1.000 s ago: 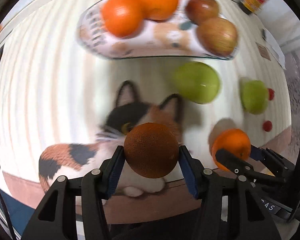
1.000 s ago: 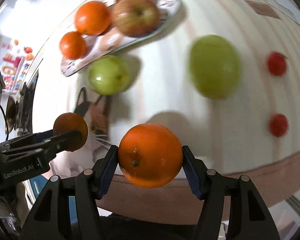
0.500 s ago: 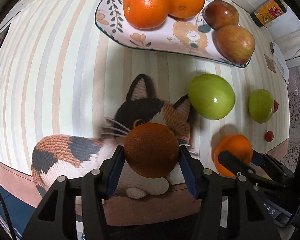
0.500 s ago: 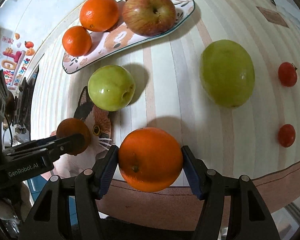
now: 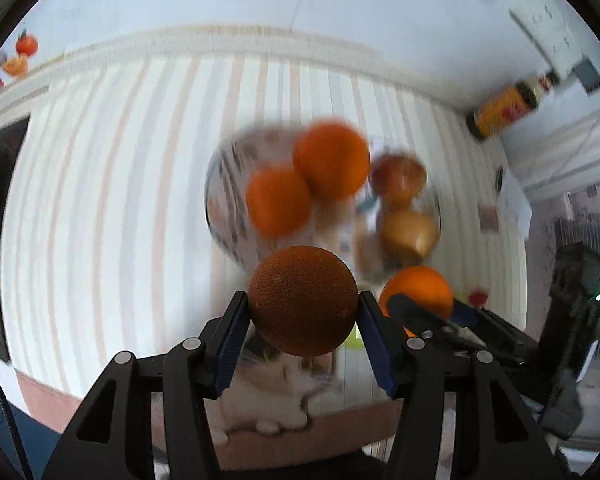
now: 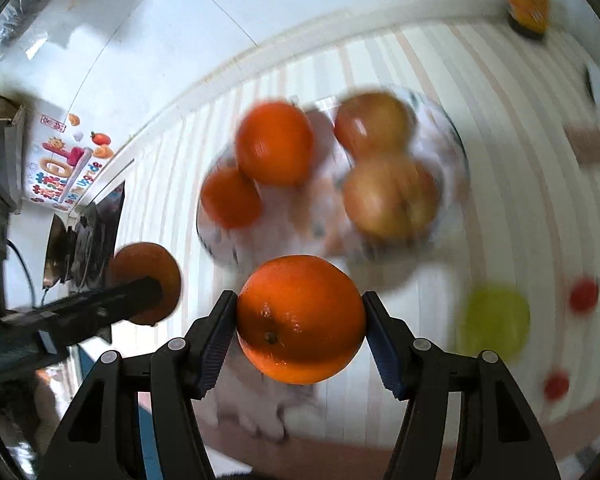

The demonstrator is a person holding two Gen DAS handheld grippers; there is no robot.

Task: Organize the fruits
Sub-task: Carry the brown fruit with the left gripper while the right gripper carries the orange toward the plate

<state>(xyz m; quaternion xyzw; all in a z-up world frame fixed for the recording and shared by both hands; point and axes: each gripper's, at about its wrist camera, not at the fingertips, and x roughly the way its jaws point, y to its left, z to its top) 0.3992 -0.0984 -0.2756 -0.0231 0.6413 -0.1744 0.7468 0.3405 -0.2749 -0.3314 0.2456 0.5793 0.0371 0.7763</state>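
Note:
My left gripper (image 5: 303,312) is shut on a dark, rough-skinned orange (image 5: 302,300). My right gripper (image 6: 300,320) is shut on a bright orange (image 6: 300,318). Both are held above the table, facing a patterned plate (image 6: 456,148) that is blurred by motion. The plate holds two oranges (image 6: 274,142) and two red apples (image 6: 388,196). In the left wrist view the plate (image 5: 220,200) lies just beyond my held orange, and the right gripper with its orange (image 5: 416,290) is to the right. In the right wrist view the left gripper with its dark orange (image 6: 146,280) is to the left.
A green apple (image 6: 494,322) and two small red tomatoes (image 6: 584,294) lie on the striped tablecloth at the right. A cat picture (image 5: 276,392) is on the cloth below my grippers. A yellow-labelled bottle (image 5: 508,108) stands at the far right by the wall.
Both grippers have swung up and forward with their oranges; the views now look toward the plate and the wall, and the green apples have dropped mostly out of the left view.

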